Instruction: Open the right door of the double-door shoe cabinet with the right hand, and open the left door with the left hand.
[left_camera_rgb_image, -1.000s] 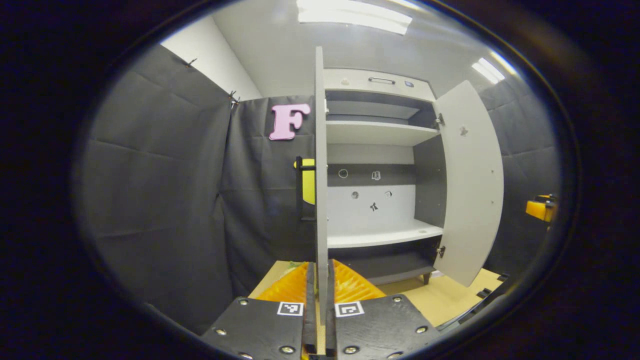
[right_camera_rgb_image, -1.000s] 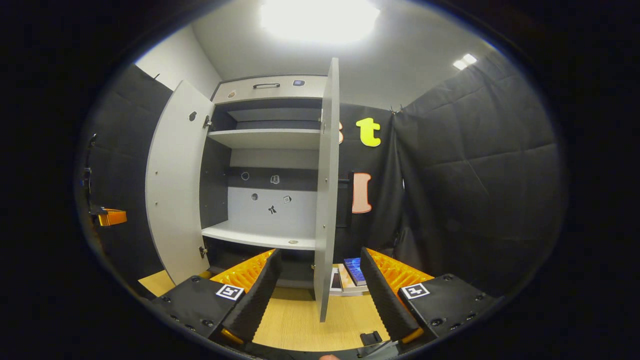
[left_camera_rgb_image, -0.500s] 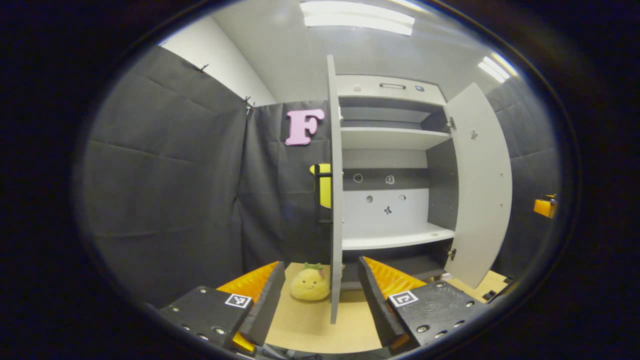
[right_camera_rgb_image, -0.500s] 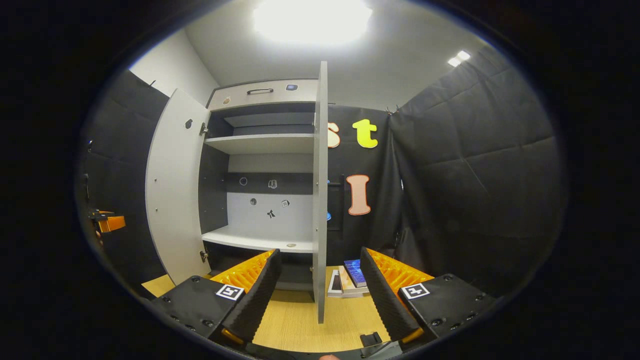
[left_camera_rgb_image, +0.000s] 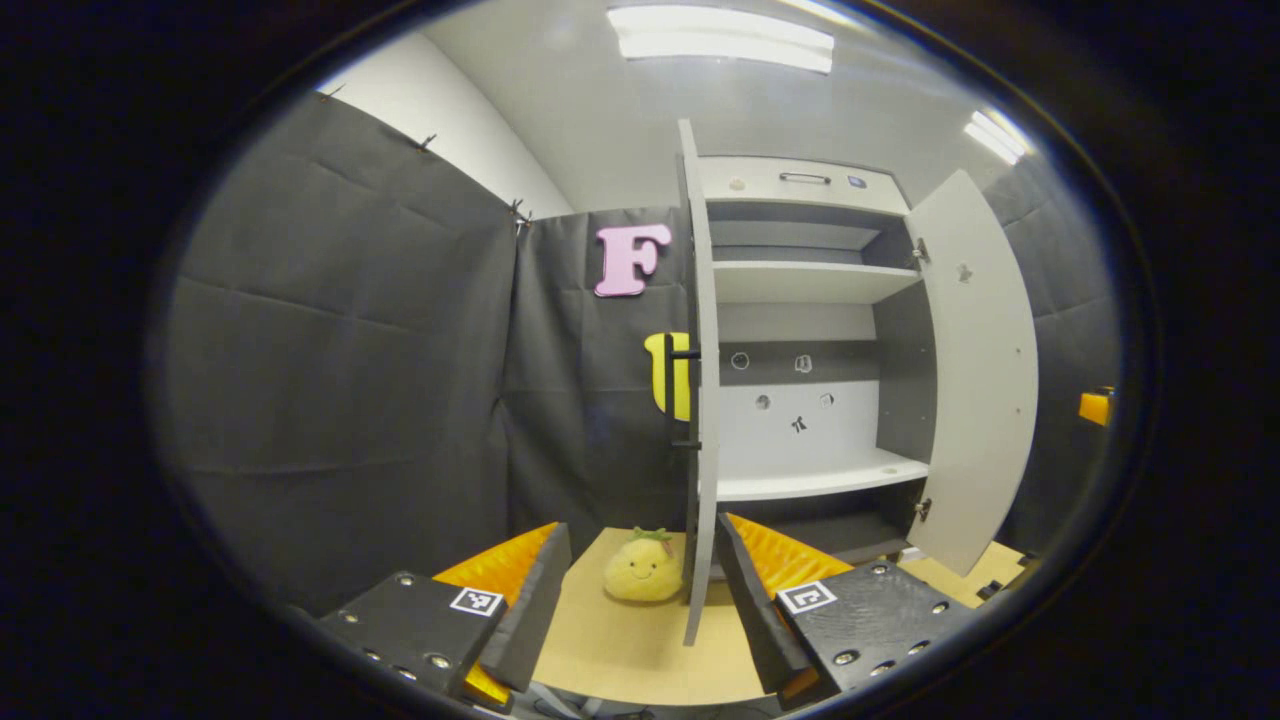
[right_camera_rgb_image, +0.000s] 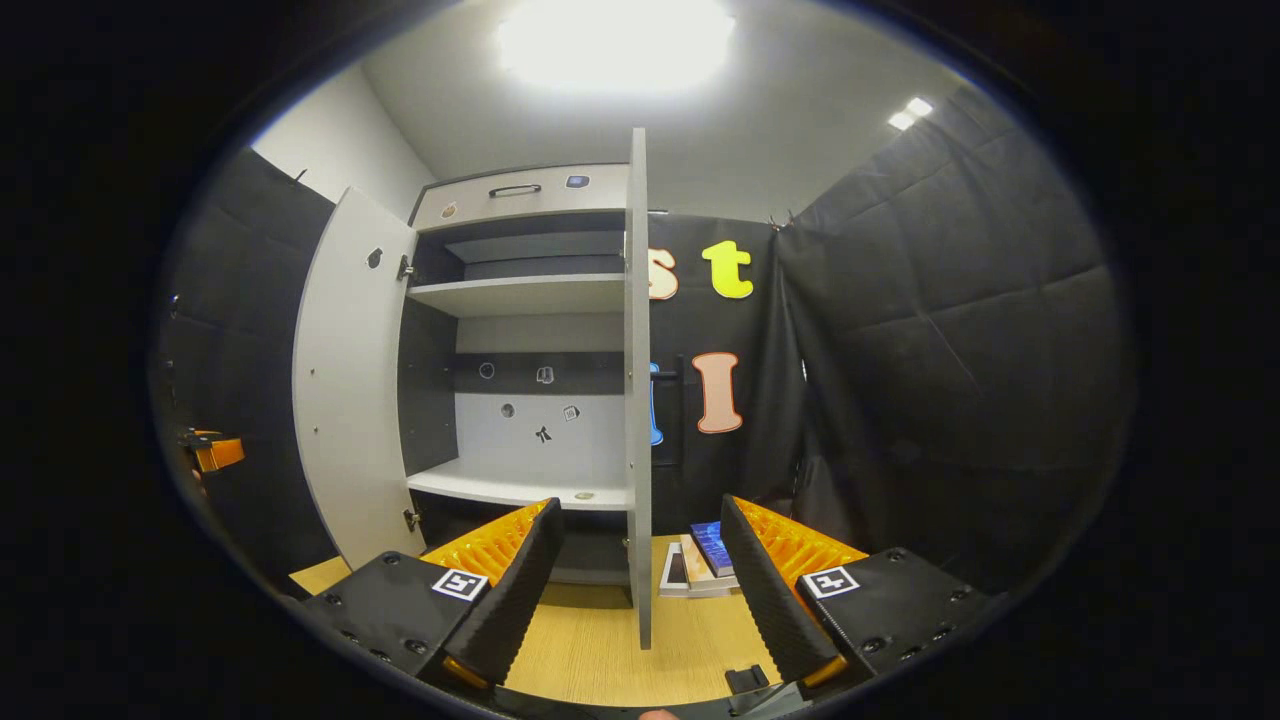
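Both doors of the shoe cabinet (left_camera_rgb_image: 800, 330) stand swung out: the left door (left_camera_rgb_image: 700, 400) edge-on between the spread fingers of the left gripper (left_camera_rgb_image: 640, 590), untouched, and the right door (right_camera_rgb_image: 637, 400) likewise before the right gripper (right_camera_rgb_image: 640, 590), also spread apart. One plush toy (left_camera_rgb_image: 642, 568) sits on the floor (left_camera_rgb_image: 620, 650) beside the left door's bottom edge, and one stack of books (right_camera_rgb_image: 700, 565) lies by the right door's.

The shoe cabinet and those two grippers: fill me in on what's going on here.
A person holds a gripper in each hand in front of the shoe cabinet. Both doors are swung open. The left gripper is open, with the edge of the left door standing between its fingers, untouched. The right gripper is open too, with the right door edge-on between its fingers. A yellow plush toy sits on the floor beside the left door; some books lie by the right one.
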